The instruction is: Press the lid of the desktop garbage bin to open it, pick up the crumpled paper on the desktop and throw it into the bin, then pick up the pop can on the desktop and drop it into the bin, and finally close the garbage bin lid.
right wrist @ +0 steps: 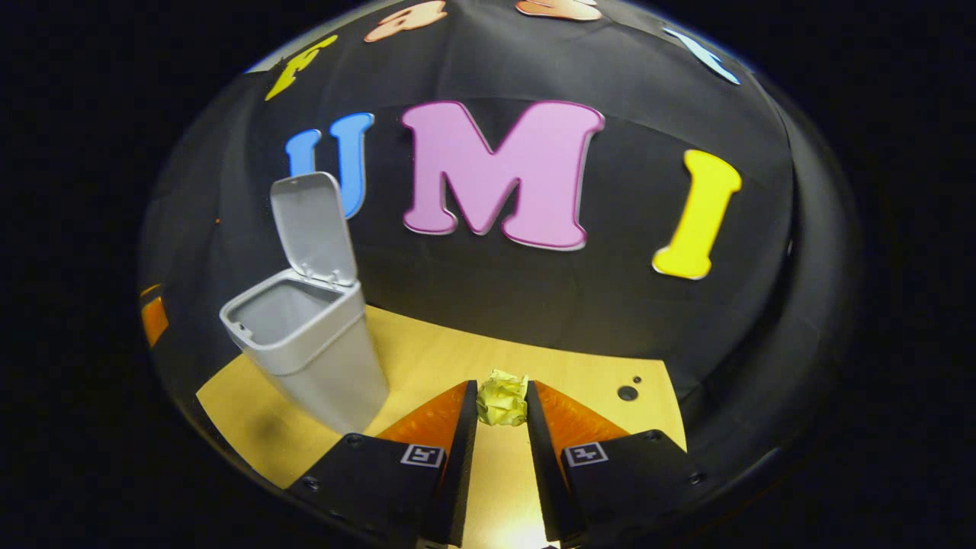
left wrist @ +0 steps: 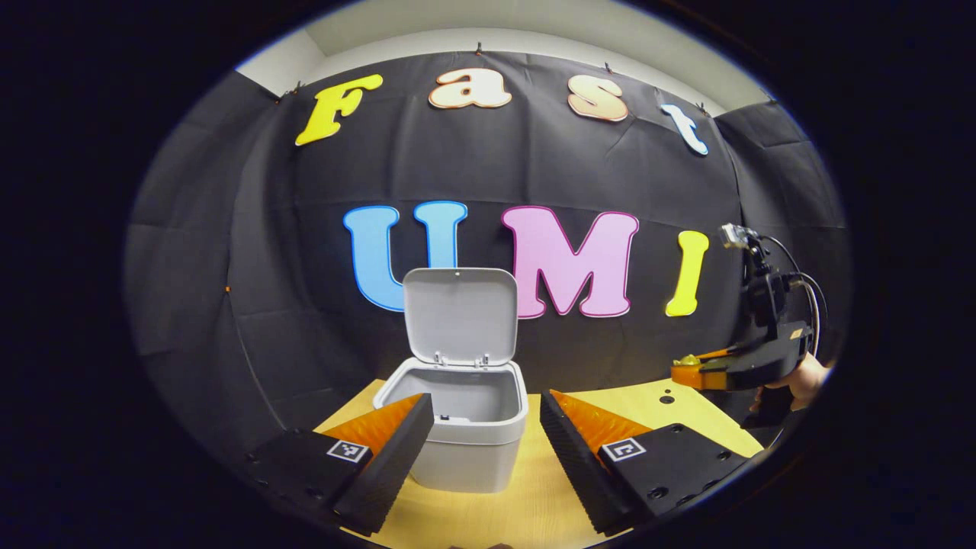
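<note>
Left gripper view looks straight at the garbage bin (left wrist: 465, 427), which stands on the wooden desktop (left wrist: 534, 503) with its lid (left wrist: 459, 316) swung up against the booth wall, so the mouth is free to receive things. The left gripper (left wrist: 486, 446) hangs spread wide and empty, one finger to each side of the bin's front, close enough that a careless nudge could shove or tip the light bin. Off to the side, the right gripper (left wrist: 690, 372) is carried in a hand (left wrist: 801, 381), raised above the desktop with a scrap of yellow at its tip. Right gripper view shows that gripper (right wrist: 502, 408) closed on the crumpled paper (right wrist: 503, 398), both fingers pressing its sides near their tips. Being soft and held so far forward, the ball could slip out on the way, or bounce off the rim if let go short of the opening. The bin (right wrist: 316, 351) sits well off to the side, open, with bare desktop (right wrist: 427, 351) between. The upright lid could be knocked shut by a high approach. The pop can cannot be made out.
</note>
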A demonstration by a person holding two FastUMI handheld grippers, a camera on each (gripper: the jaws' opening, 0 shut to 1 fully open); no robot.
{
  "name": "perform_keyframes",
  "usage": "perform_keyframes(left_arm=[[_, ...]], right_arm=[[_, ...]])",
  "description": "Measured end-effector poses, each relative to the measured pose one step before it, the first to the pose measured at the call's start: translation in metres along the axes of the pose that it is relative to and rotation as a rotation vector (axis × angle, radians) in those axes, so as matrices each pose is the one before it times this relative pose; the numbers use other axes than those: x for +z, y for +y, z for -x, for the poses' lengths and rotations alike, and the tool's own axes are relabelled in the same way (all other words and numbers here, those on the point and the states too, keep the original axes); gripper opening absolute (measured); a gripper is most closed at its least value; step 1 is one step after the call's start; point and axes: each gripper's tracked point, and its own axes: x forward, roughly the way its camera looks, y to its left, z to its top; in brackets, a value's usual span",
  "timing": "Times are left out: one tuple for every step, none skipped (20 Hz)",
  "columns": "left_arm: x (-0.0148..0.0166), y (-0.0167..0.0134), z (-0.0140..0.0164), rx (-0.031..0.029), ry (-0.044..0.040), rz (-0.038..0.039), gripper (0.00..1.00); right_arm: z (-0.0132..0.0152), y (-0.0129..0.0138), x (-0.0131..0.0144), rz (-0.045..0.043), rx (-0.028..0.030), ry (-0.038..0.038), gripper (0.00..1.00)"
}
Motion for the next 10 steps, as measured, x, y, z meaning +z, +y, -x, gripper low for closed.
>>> perform_keyframes(left_arm=[[0.00086, 0.00594, 0.00434, 0.00862, -0.00421, -0.00151, 0.95], [-0.00082, 0.00707, 0.00487, 0.01002, -0.00201, 0.00123, 0.95], [-0.00089, 0.00592, 0.0034, 0.00871, 0.00227, 0.00414, 0.95], [-0.00214, 0.00604, 0.00287, 0.00819, 0.00185, 0.00502, 0.95], [-0.0012, 0.00673, 0.0022, 0.01128, 0.00152, 0.00362, 0.95], [-0.00222, 0.0076, 0.00216, 0.0116, 0.00187, 0.00307, 0.95], [-0.00175, 0.0073, 0.00261, 0.0128, 0.00437, 0.00147, 0.95], [-0.0023, 0.00711, 0.00155, 0.01296, 0.00297, 0.00018, 0.95], [-0.00121, 0.00725, 0.00103, 0.01321, 0.00268, 0.00011, 0.95], [-0.00061, 0.00591, 0.00258, 0.01257, 0.00328, 0.00068, 0.95]], right_arm=[[-0.0046, 0.01902, 0.00914, 0.01136, 0.03208, -0.01751, 0.42], [-0.00456, 0.0184, 0.00761, 0.01348, 0.0294, -0.01365, 0.42], [-0.00484, 0.01711, 0.0071, 0.01783, 0.02905, -0.01648, 0.42], [-0.00736, 0.01735, 0.00823, 0.02222, 0.02141, -0.01989, 0.42], [-0.0089, 0.01995, 0.00641, 0.0226, 0.02929, -0.01663, 0.42], [-0.00688, 0.01929, 0.00501, 0.01728, 0.02775, -0.00969, 0.42], [-0.00794, 0.01927, 0.005, 0.01191, 0.02786, -0.00791, 0.42], [-0.00693, 0.01552, 0.00496, 0.00596, 0.02517, -0.01096, 0.42], [-0.00724, 0.0157, 0.00483, 0.00732, 0.02119, -0.00907, 0.42], [-0.00925, 0.01683, 0.00147, 0.00817, 0.01729, -0.00518, 0.42]])
